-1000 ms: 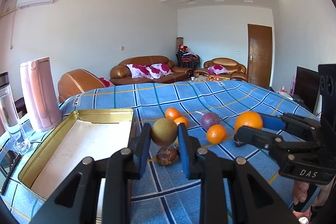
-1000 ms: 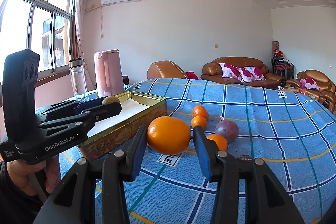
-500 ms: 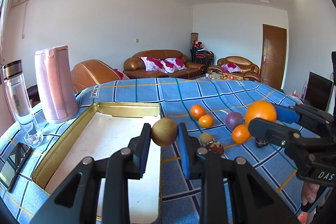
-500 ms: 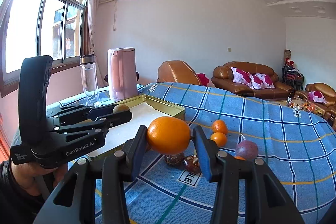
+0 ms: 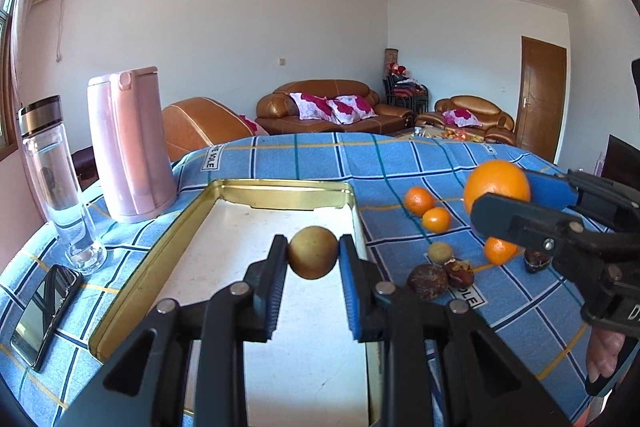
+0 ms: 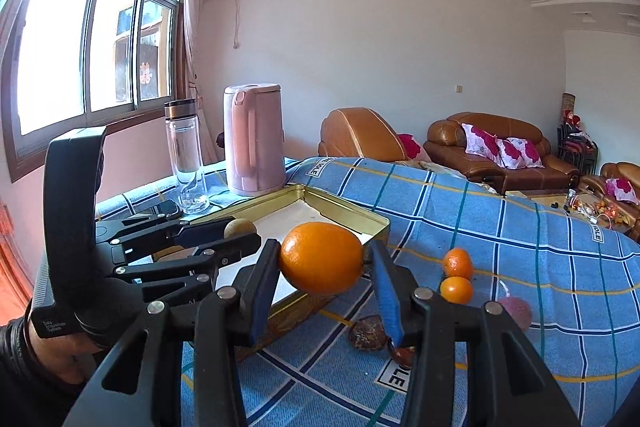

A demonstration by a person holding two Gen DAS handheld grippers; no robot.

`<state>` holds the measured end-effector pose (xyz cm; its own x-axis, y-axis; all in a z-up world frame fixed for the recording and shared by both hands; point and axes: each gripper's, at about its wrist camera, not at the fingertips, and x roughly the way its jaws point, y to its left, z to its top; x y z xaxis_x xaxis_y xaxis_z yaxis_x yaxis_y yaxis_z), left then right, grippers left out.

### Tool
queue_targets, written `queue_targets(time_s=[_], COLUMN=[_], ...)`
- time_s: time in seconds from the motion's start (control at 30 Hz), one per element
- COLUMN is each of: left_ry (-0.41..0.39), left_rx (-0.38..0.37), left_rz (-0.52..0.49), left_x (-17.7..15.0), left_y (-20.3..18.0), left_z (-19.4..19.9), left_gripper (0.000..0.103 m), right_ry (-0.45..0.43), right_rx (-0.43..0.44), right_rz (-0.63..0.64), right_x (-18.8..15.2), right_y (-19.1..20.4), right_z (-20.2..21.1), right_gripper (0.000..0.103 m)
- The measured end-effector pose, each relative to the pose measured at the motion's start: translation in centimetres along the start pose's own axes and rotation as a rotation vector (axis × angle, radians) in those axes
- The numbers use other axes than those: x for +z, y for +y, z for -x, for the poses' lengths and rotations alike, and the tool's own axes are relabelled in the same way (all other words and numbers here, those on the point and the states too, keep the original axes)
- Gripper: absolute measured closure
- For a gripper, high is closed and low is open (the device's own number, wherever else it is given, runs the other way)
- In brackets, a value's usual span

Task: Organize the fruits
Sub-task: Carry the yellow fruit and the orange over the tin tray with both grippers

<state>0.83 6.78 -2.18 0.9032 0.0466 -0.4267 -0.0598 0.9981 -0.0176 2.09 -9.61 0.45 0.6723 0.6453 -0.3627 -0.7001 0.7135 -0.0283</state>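
Far left on the blue checked cloth (image 5: 400, 163): phone (image 5: 44, 315) lying flat, clear bottle (image 5: 56, 183) just behind it, pink kettle (image 5: 128, 143) next right, both upright. Gold tin tray (image 5: 280, 189) sits right of the kettle, white inside. My left gripper (image 5: 313, 259) is closed on a tan round fruit (image 5: 313, 257), pads pinching both sides, held above the tray's white floor, not touching it. From the right wrist view the same left gripper (image 6: 240, 235) shows over the tray (image 6: 380, 223) with the tan fruit (image 6: 239, 228) at its tips. Right of the tray, loose on the cloth: two dark wrinkled fruits (image 5: 427, 282) near, a small tan one (image 5: 440, 253) just behind, two small oranges (image 5: 419, 201) farther back, touching. My right gripper (image 6: 322, 259) clamps a big orange (image 6: 322, 258), held in the air by the tray's right near corner; in the left view this orange (image 5: 497, 183) hangs above the loose fruit. Purple fruit (image 6: 516, 311) far right, partly hidden by my finger.
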Motion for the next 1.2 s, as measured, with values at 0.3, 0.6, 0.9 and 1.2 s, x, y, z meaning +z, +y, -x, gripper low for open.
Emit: queue_targets(time_s=[0.3,0.6,0.9,1.2], left_ry=[0.036,0.078,0.139,0.204], left_rx=[0.058,0.131,0.193,0.219], left_rz=[0.008,0.031,0.030,0.034], left_x=[0.0,-0.2,-0.6,-1.5], left_y=[2.6,5.6,7.8,8.8], left_z=[-1.0,-2.3,-3.9,-5.5], left_gripper=[0.076,0.076,0.076,0.076], right_ry=[0.060,0.115,0.166,0.208], right_rx=[0.051,0.084,0.083,0.059], right_rz=[0.008,0.005,0.045,0.083], right_x=[0.4,0.1,-0.8,-2.1], right_y=[1.3,2.2,4.0,4.9], right_z=[-3.5,-6.9,-9.5,-10.9], right_gripper=[0.056,0.056,0.056,0.056])
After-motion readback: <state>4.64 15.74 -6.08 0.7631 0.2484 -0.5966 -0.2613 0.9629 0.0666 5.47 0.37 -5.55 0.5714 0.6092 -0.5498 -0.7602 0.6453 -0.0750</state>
